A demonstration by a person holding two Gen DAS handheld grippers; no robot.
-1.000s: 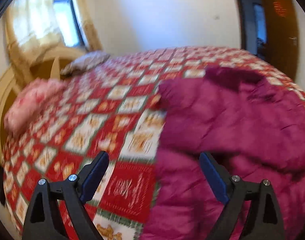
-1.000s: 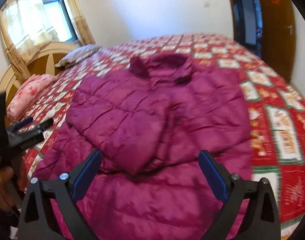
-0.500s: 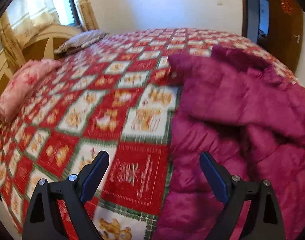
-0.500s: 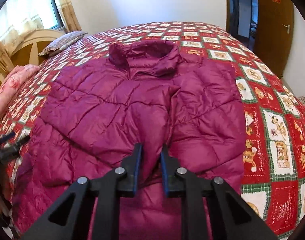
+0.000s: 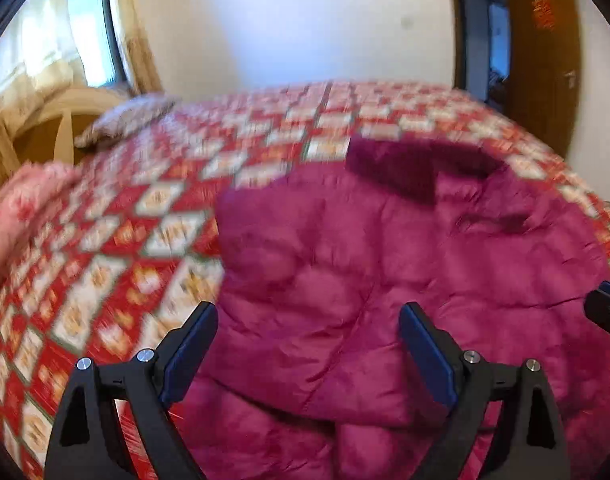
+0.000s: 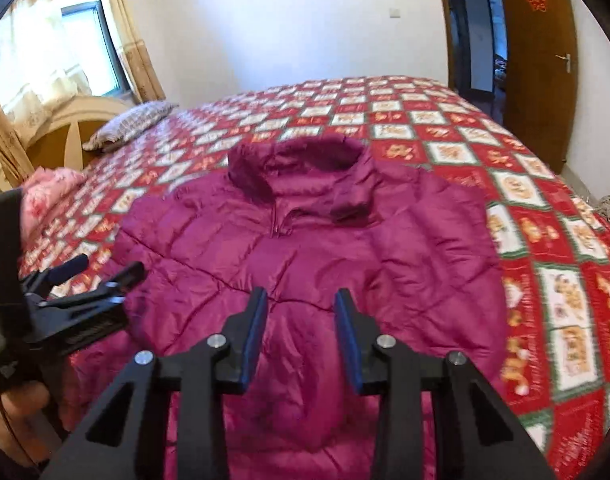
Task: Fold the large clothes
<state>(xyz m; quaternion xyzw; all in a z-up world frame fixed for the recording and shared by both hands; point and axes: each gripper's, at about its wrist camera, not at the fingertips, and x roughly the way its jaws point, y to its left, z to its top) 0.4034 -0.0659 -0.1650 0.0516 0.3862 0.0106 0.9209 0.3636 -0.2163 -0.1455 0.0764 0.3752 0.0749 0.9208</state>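
Observation:
A magenta puffer jacket [image 6: 305, 240] lies front up on the bed, collar toward the far side, with a sleeve folded across its chest. It fills the right half of the left wrist view [image 5: 385, 280]. My left gripper [image 5: 309, 332] is open and empty, held above the jacket's left edge; it also shows at the left of the right wrist view [image 6: 101, 276]. My right gripper [image 6: 301, 308] is partly open and empty, above the jacket's lower middle. Its tip shows at the right edge of the left wrist view [image 5: 605, 312].
The bed carries a red and white patchwork quilt [image 6: 545, 240]. A grey pillow [image 6: 129, 124] and a pink pillow [image 6: 49, 188] lie by the wooden headboard [image 6: 65, 128] at the left. A wooden door [image 6: 537, 60] stands open at the right.
My right gripper went from wide open to nearly shut, then partly open again. My left gripper stayed open and swung right, over the jacket.

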